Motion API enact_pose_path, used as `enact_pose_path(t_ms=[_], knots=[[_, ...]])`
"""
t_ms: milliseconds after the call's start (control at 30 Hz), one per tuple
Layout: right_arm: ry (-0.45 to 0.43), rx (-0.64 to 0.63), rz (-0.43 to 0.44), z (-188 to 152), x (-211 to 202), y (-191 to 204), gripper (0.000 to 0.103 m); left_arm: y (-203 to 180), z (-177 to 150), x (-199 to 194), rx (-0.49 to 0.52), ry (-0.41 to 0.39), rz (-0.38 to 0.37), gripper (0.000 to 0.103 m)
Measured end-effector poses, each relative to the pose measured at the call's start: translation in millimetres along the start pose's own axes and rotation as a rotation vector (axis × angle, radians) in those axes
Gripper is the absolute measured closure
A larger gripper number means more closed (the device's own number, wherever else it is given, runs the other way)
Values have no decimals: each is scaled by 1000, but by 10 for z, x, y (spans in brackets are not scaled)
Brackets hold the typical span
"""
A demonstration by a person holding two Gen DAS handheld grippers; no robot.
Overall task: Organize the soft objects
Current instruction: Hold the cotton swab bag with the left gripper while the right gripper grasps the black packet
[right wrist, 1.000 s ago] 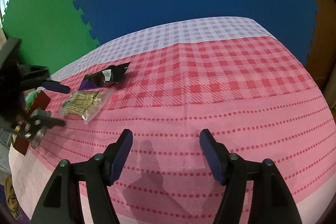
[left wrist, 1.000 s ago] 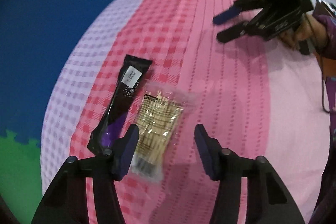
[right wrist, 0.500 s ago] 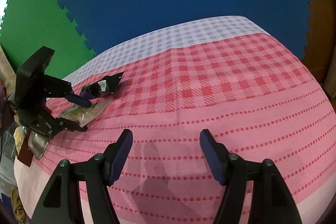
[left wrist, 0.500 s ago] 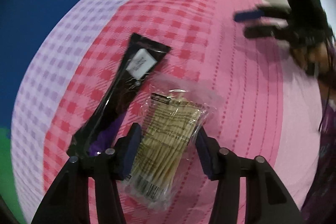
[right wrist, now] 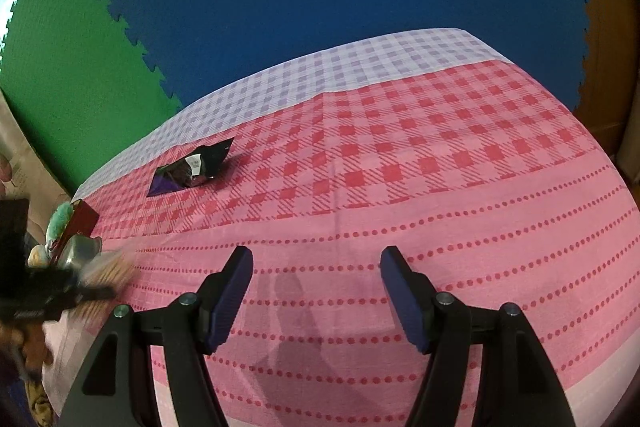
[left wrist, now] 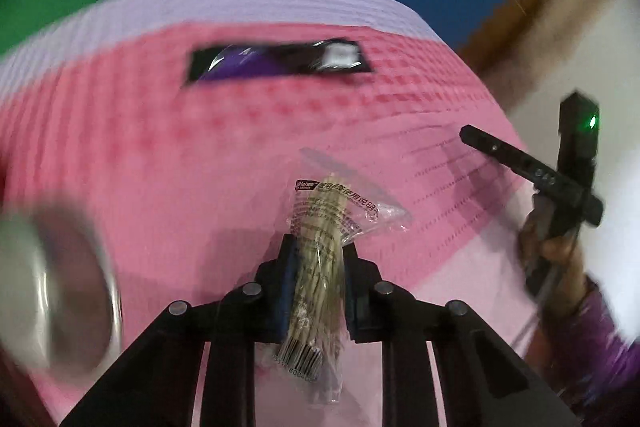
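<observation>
**Left gripper pinching the clear packet of sticks; black pouch still waiting on the cloth**

The left gripper (left wrist: pixel 318 267) is clamping a clear plastic packet of pale sticks (left wrist: pixel 324 251). Its jaws have just been closing, and now both pads are pressing on the packet's middle. The packet appears to be lifted off the pink checked tablecloth (left wrist: pixel 160 167), though the picture is blurred with movement, so this is a judgement. In the right wrist view the same packet is showing only as a pale smear at the far left edge (right wrist: pixel 106 269).

The packet's long axis is running along the gripper's fingers. The printed, crinkled top end is pointing away from the camera, toward the far side of the table, and the barcode end is hanging back toward the camera.

The right gripper (right wrist: pixel 316 301) is holding its jaws spread wide with nothing between them, hovering over the dotted part of the cloth.

A black and purple pouch (right wrist: pixel 192 167) is lying flat on the red checks near the lilac border, well apart from both grippers. In the left wrist view it is stretching sideways across the frame.

A blurred metal bowl or tin (left wrist: pixel 52 291) is showing at the left, beside a red box (right wrist: pixel 80 223) with fluffy things near it.

The task looks early: one packet is in hand and not yet placed, and the pouch is untouched.
</observation>
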State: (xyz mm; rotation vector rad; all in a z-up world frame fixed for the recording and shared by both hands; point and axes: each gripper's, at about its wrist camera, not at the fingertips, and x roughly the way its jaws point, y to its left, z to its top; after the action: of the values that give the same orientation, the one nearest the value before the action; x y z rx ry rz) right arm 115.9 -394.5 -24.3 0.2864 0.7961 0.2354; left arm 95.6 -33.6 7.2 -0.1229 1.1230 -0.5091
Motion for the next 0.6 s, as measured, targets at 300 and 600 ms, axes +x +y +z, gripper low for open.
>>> enact_pose_path(t_ms=[300,600], knots=[[28,-66,-3,27,57,106,35,501,-673,-654,-300,-162,69,86],[114,-729,34,520,350,1389,35,634,-927,-724,-345,-185,101,86]])
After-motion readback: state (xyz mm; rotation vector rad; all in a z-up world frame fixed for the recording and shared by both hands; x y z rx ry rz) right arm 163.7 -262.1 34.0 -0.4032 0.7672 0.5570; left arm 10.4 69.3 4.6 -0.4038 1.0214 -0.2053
